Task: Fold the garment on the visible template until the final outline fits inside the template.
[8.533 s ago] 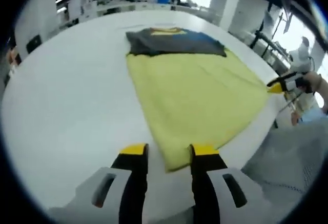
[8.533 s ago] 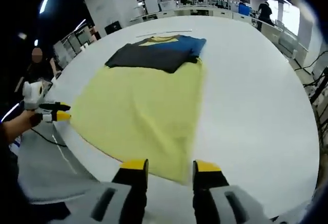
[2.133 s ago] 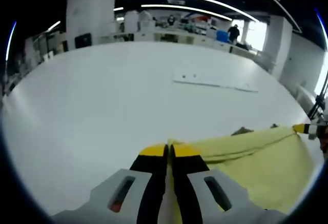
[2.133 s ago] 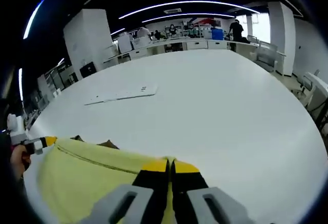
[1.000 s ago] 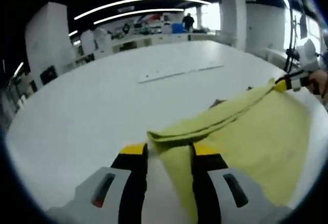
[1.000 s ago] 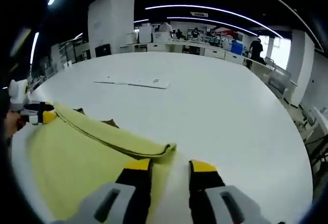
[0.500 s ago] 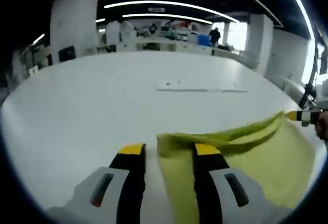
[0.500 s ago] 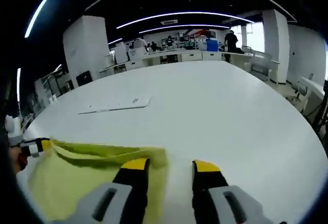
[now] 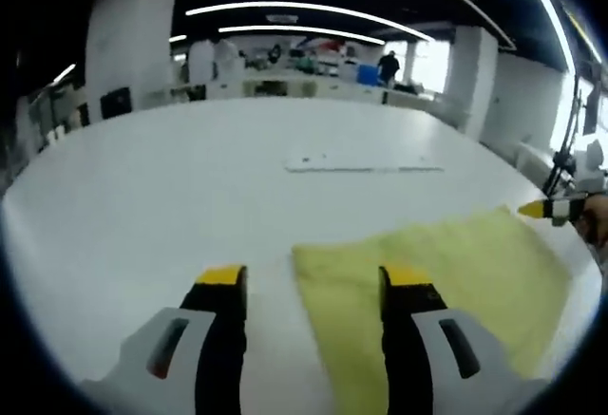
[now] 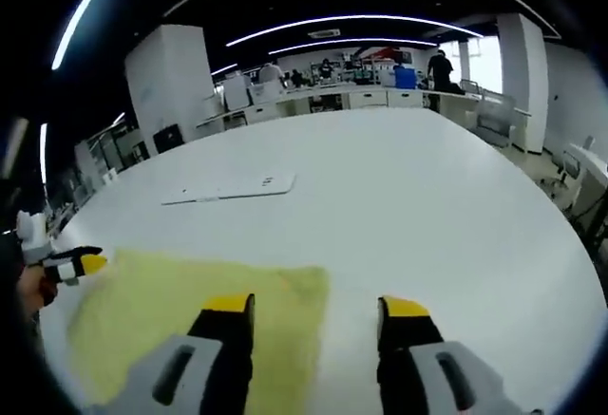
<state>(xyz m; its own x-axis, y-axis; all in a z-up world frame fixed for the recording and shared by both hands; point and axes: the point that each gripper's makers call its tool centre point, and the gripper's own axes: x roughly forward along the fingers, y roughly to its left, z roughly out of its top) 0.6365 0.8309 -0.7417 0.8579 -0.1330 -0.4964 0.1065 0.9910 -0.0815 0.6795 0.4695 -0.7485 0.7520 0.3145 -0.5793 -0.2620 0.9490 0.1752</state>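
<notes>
Change: jaws now wider; yellow garment (image 9: pixel 427 263) lies flat.
Grippers: left gripper (image 9: pixel 312 287), right gripper (image 10: pixel 313 312) spread, empty.
Handling: probably soft, light; grip corners.

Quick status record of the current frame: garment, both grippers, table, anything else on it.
garment: yellow garment, lying flat on the table, far edge straight
left gripper: jaws open, holding nothing, at the garment's left corner
right gripper: jaws open, holding nothing, at the garment's right corner
table: white table
other: flat white strip lying beyond the garment
</notes>
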